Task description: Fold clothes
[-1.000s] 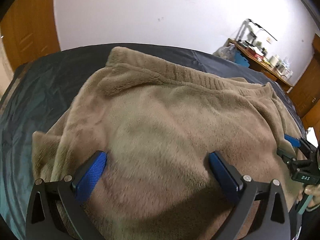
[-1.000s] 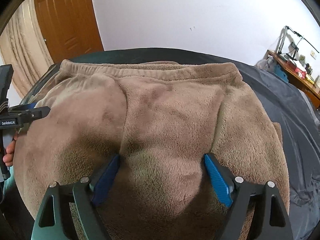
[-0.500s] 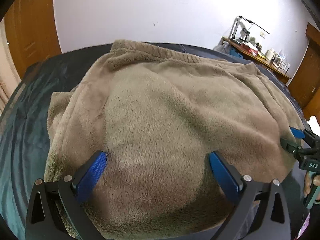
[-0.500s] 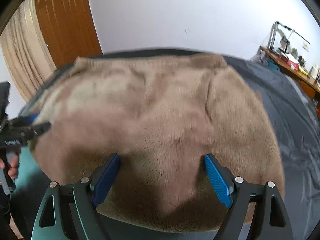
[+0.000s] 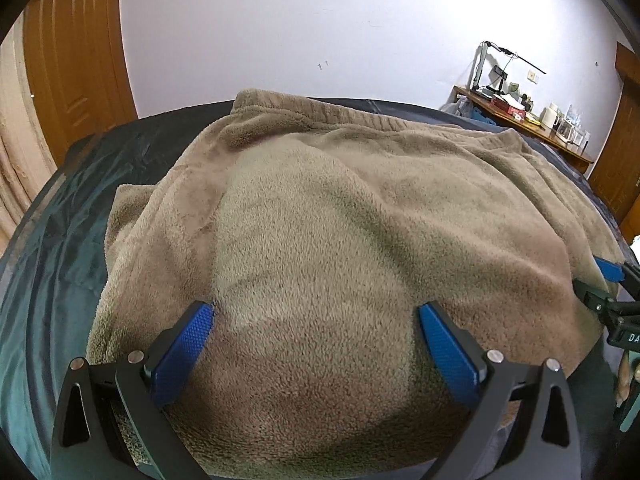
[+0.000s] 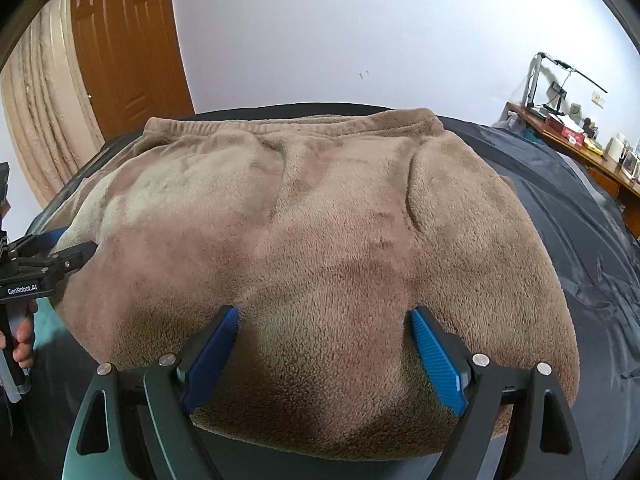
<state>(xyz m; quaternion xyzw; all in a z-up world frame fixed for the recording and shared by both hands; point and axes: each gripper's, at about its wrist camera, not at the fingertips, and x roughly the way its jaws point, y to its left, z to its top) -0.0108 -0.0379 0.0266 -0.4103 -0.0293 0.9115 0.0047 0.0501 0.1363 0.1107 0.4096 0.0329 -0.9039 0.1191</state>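
The right gripper (image 6: 324, 352), a black tool with two blue bumpy pads, hangs with its jaws spread wide over the near edge of the fluffy light-brown fleece garment (image 6: 320, 248). Nothing is pinched between the pads; the soft cloth just lies under them. The left gripper (image 5: 316, 344), which looks the same, is also spread wide and holds nothing, and it sits over the near edge of the same garment further along. Each tool shows up at the side of the other's view, so the two are near each other along that edge. A person's hand (image 6: 22, 340) grips the handle of the left tool. The garment lies spread out on a dark, shiny bed cover (image 6: 560, 184), with its stretchy band (image 6: 288, 128) at the far side, and it looks thick, as if it is already doubled over. That thickness is the main worry. If the jaws close on the top layer alone, the layer below may stay behind and the fold will come out crooked. If they bite too little of the fluffy pile, the cloth may slip out when lifted. If one hand pulls faster than the other, the garment could twist or bunch up. The cover looks slippery, so the whole garment might slide instead of folding. It is hard to tell how many layers there are.
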